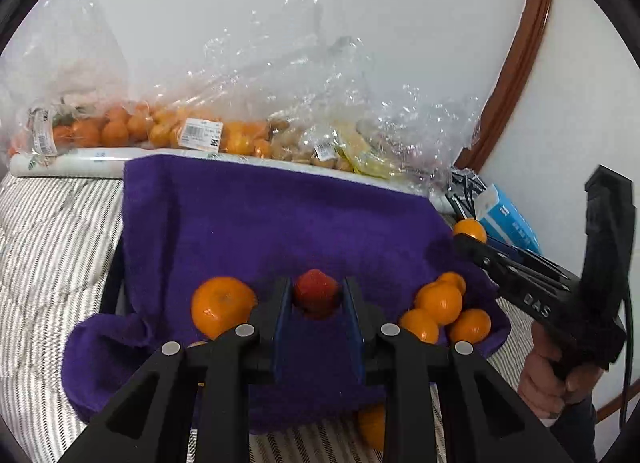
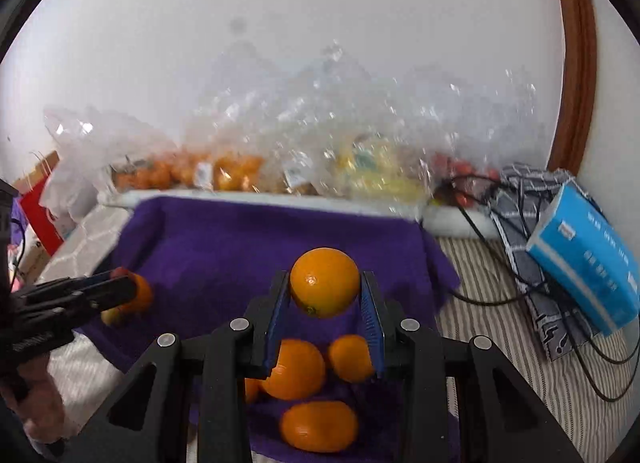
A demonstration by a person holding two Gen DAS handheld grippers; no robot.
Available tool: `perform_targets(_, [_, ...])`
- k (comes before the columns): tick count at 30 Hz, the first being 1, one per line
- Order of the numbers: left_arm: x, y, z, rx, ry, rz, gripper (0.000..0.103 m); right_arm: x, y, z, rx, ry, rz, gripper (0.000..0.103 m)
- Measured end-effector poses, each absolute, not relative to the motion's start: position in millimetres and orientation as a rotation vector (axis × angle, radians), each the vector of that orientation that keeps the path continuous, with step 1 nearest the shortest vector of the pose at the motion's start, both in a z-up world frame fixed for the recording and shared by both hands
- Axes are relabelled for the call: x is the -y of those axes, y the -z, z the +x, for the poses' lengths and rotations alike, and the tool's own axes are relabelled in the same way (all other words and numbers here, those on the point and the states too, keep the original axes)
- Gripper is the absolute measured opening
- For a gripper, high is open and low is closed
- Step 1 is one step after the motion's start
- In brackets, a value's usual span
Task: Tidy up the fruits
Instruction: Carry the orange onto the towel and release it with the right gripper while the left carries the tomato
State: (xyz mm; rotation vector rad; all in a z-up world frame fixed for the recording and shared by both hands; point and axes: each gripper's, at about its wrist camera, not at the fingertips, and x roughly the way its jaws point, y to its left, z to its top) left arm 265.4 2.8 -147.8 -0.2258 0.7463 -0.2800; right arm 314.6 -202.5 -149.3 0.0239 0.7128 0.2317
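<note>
Left wrist: left gripper (image 1: 316,295) is pinching a small red strawberry (image 1: 316,292) above the purple terry towel (image 1: 260,223), loose orange cluster (image 1: 444,313) lying to its right (nearer the right arm) | Right wrist: right gripper (image 2: 325,295) is clamping a round orange mandarin (image 2: 325,287), three loose mandarins (image 2: 320,383) lying directly below | striped bedding (image 2: 500,343), white wall behind.

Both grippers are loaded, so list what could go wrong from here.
1. The right gripper pinches a round orange only at its sides; it could slip out and fall onto the oranges beneath.
2. The strawberry in the left gripper is soft, so a tighter squeeze may bruise it.
3. The purple towel lies bunched on bedding, so released fruit may roll off.
</note>
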Motion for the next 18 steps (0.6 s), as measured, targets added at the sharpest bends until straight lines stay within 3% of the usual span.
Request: perform_targets(18, [1.6,167.6,271.0,-0.801,0.271,-0.207,0.024,212.1,182.0,332.2,-0.813,-0.200,0.087,0.035])
